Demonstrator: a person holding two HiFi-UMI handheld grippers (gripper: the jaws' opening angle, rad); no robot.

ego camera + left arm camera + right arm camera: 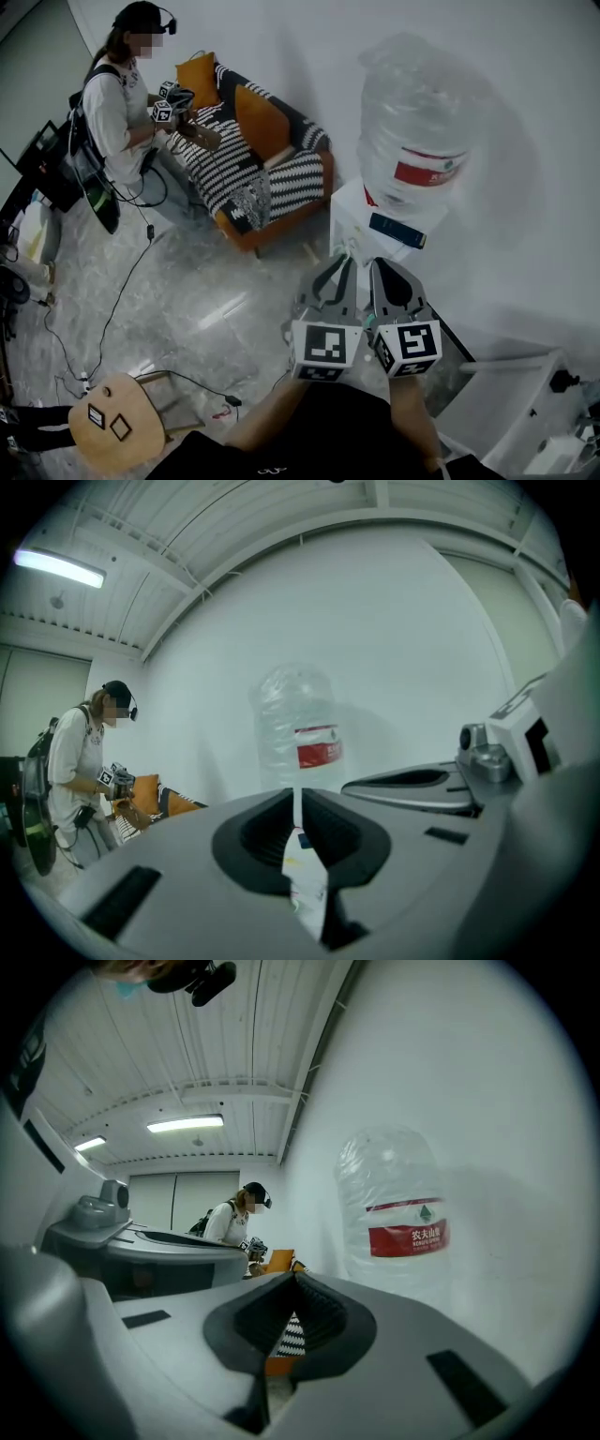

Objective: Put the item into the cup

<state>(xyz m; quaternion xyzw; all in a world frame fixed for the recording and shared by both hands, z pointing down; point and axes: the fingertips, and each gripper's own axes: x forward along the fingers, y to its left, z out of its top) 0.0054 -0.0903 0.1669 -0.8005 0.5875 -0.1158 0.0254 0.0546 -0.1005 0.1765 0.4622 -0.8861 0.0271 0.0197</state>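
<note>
While neither the item nor the cup appears in any view, so that its weight, stiffness and best place to grasp cannot be judged, the left gripper [343, 272] and right gripper [382, 277] are held side by side before the water bottle [417, 131], each with jaws pressed together on nothing.

It looked like an office lounge used for recording. A striped sofa [258, 173] stood at upper centre and a water-cooler bottle [412, 131] at upper right. Cables [112, 309] trailed across the polished floor at left, beside a person [117, 103] wearing a head camera.
</note>
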